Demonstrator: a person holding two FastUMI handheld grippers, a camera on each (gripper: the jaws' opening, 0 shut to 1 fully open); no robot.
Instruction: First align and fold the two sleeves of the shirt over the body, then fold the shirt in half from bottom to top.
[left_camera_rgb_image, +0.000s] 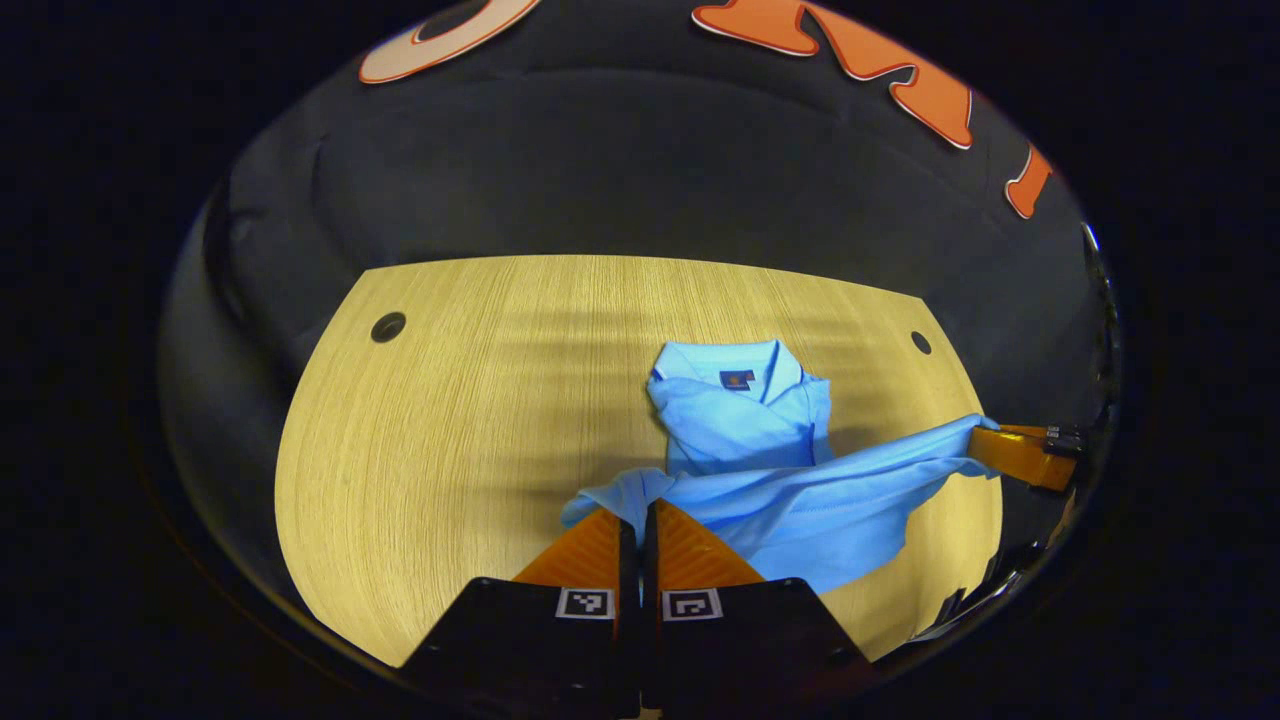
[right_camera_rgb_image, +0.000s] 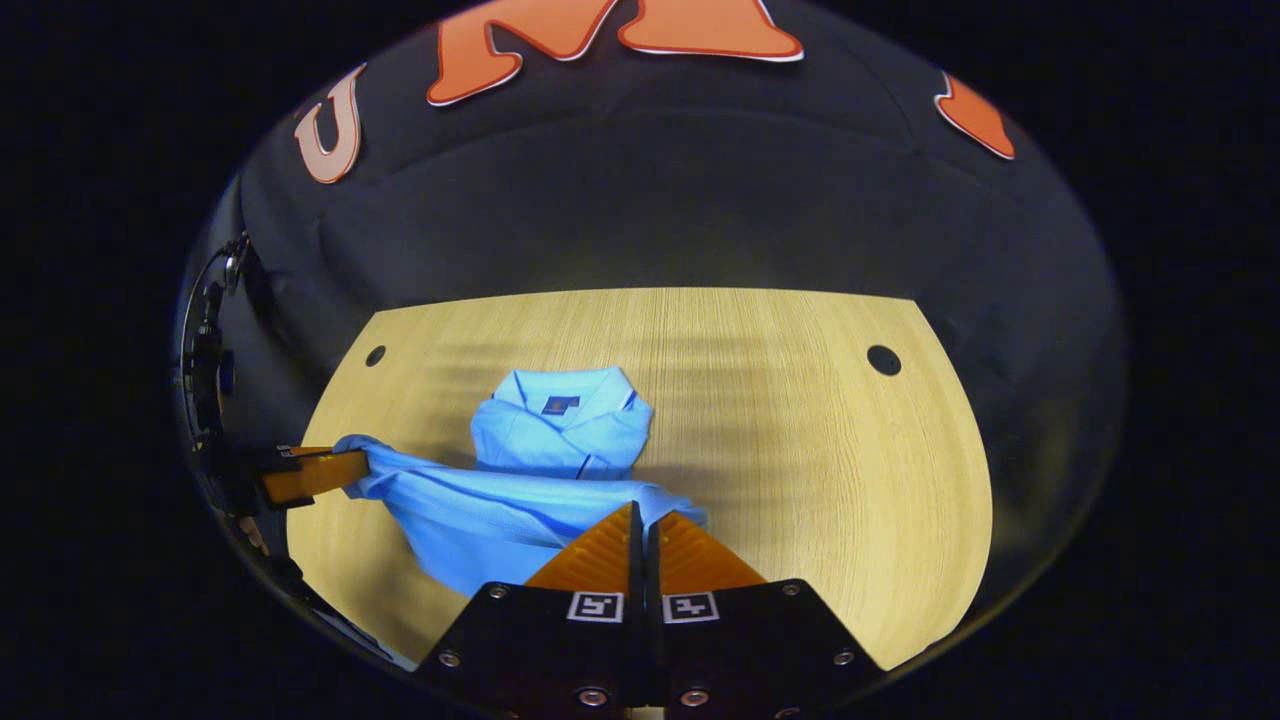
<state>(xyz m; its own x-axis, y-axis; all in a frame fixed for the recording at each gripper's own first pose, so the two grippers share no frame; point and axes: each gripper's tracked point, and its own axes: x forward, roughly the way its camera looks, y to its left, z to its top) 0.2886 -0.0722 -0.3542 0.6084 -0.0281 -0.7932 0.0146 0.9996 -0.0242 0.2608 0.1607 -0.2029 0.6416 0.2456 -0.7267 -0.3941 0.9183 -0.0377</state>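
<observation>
A light blue shirt (left_camera_rgb_image: 740, 430) lies on the wooden table (left_camera_rgb_image: 480, 400), collar at the far end, sleeves folded over the body. Its bottom hem is lifted off the table and stretched between both grippers. My left gripper (left_camera_rgb_image: 640, 508) is shut on the hem's left corner. The right gripper (left_camera_rgb_image: 985, 432) shows at the far right, pinching the other corner. In the right gripper view the shirt (right_camera_rgb_image: 560, 430) lies ahead and to the left, with my right gripper (right_camera_rgb_image: 642, 512) shut on the hem corner. The left gripper (right_camera_rgb_image: 355, 462) holds the opposite corner at the left edge.
The table (right_camera_rgb_image: 800, 450) has round cable holes near its back corners (left_camera_rgb_image: 388, 326) (left_camera_rgb_image: 921, 342). Black cloth walls surround it on the far side and both flanks. Bare wood stretches left of the shirt in the left gripper view.
</observation>
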